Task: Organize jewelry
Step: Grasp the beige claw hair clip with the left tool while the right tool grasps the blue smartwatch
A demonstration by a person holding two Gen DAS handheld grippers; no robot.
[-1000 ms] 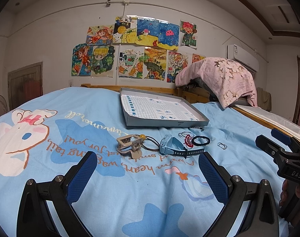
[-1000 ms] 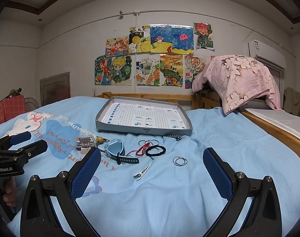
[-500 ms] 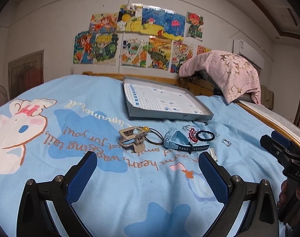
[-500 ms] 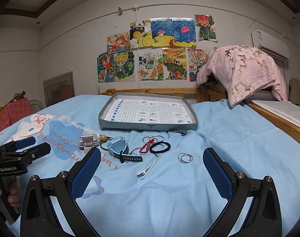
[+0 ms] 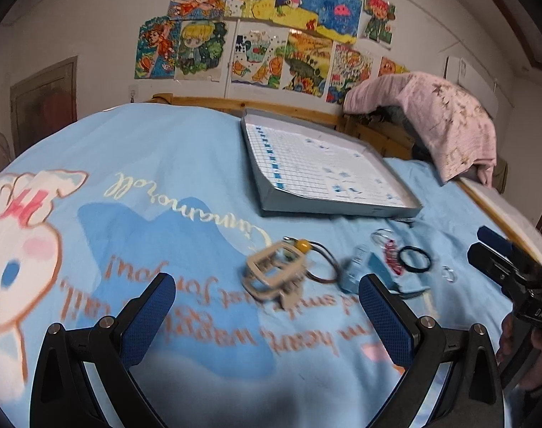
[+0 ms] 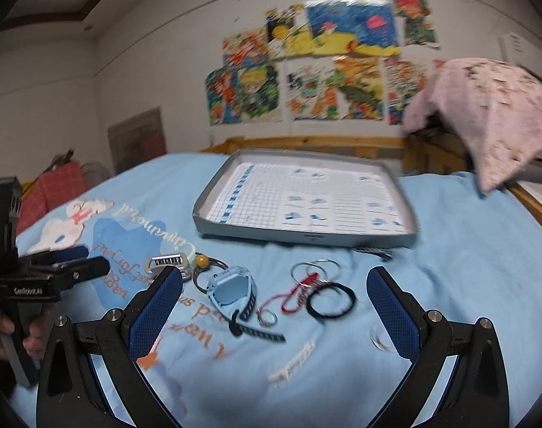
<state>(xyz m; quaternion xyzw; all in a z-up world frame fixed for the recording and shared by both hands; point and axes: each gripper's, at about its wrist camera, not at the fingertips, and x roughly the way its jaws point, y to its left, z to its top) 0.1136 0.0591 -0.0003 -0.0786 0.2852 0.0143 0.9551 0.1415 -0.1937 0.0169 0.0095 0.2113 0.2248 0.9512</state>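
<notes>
Left gripper (image 5: 267,301) and right gripper (image 6: 274,303), each with black arms and blue, dimpled rubber pads, both spread wide and holding nothing. Between and just beyond the left gripper's fingers lies a beige plastic claw hair clip (image 5: 272,274), next to a yellow bead on a dark cord loop (image 5: 301,245). Between the right gripper's fingers lie a pale blue plastic watch with a dark perforated strap (image 6: 233,290), a black elastic hair tie (image 6: 330,303), a red braided cord (image 6: 301,290) and thin silver wire rings (image 6: 315,267); a silver metal hair clip (image 6: 292,367) lies nearer, blurred. Beyond the fingertips rests a shallow grey cardboard tray with a white grid-printed lining (image 6: 271,233), its small label too blurred to read. All sit on a light blue cotton bedsheet (image 6: 449,249) printed with a white rabbit and orange script, partly legible as "for you!". The left handle reads "GenRobot.AI"; the right reads "DAS".
</notes>
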